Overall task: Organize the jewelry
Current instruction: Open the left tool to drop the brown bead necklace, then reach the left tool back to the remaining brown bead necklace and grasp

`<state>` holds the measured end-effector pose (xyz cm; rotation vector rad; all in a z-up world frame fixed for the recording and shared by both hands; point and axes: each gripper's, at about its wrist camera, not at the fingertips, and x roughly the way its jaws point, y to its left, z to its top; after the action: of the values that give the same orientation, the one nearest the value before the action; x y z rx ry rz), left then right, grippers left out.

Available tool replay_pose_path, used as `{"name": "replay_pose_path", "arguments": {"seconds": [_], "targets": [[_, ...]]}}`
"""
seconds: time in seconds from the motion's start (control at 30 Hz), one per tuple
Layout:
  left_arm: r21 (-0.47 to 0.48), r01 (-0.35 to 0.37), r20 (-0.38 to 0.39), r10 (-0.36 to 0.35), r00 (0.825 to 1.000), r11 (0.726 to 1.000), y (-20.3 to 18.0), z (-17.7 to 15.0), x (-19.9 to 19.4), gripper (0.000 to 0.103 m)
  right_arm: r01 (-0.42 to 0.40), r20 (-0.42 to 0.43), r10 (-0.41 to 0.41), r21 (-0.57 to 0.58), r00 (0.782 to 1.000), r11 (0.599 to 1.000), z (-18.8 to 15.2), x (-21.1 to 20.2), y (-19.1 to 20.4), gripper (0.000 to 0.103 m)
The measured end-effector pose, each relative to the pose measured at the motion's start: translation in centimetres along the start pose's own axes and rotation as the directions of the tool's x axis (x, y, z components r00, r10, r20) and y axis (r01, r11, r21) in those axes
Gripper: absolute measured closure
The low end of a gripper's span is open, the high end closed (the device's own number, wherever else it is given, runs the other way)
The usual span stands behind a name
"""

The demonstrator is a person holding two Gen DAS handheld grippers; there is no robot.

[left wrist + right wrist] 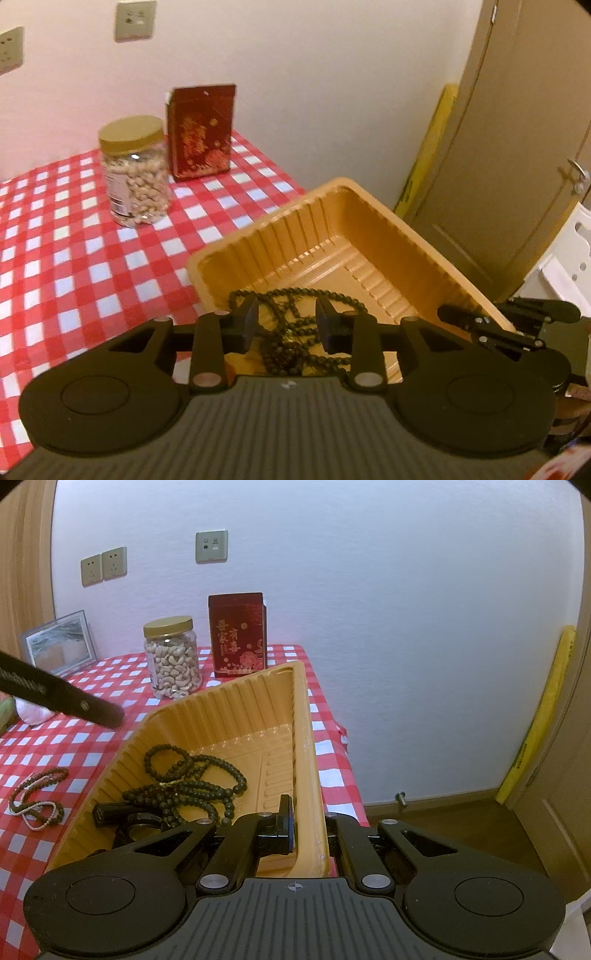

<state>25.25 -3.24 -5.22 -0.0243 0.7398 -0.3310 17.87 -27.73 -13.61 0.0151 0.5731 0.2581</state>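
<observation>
A yellow plastic tray [351,221] [303,716] sits tilted at the table's right edge. Dark green bead necklaces [295,332] [192,782] lie piled in it. My left gripper [286,321] hovers open just above the beads, its fingers [251,319] on either side of the pile, holding nothing. My right gripper [308,827] is shut on the tray's right wall, one finger inside, one outside. Two more bead strands [37,797], brown and white, lie on the checked cloth left of the tray. The left gripper's fingers [110,818] show inside the tray in the right wrist view.
A jar of cashews [173,657] [135,170] and a red box [238,635] [201,133] stand at the back of the red-checked table [55,258]. A picture frame [59,642] leans at back left. A wooden door [517,147] is right of the table.
</observation>
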Motion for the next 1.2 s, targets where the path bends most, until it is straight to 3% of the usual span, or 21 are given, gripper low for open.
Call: {"name": "replay_pose_path", "arguments": {"seconds": [0.4,0.67,0.9,1.2], "targets": [[-0.113,-0.138,0.027,0.142,0.989,0.984,6.2,-2.6,-5.7,0.070,0.001,0.000,-0.001,-0.001,1.000,1.000,0.0,0.0,0.1,0.100],[-0.195,-0.253,-0.030,0.252,0.967,0.948,10.4,-5.9,-8.1,0.070,0.001,0.000,-0.001,-0.004,1.000,1.000,0.0,0.0,0.1,0.100],[-0.212,-0.335,-0.080,0.326,0.942,0.918,12.6,-9.0,-9.7,0.070,0.001,0.000,-0.001,-0.005,1.000,1.000,0.0,0.0,0.2,0.100],[-0.212,-0.374,-0.143,0.350,0.926,0.903,13.6,-11.7,-9.1,0.070,0.002,-0.003,-0.002,-0.005,1.000,1.000,0.1,0.1,0.2,0.100]]}}
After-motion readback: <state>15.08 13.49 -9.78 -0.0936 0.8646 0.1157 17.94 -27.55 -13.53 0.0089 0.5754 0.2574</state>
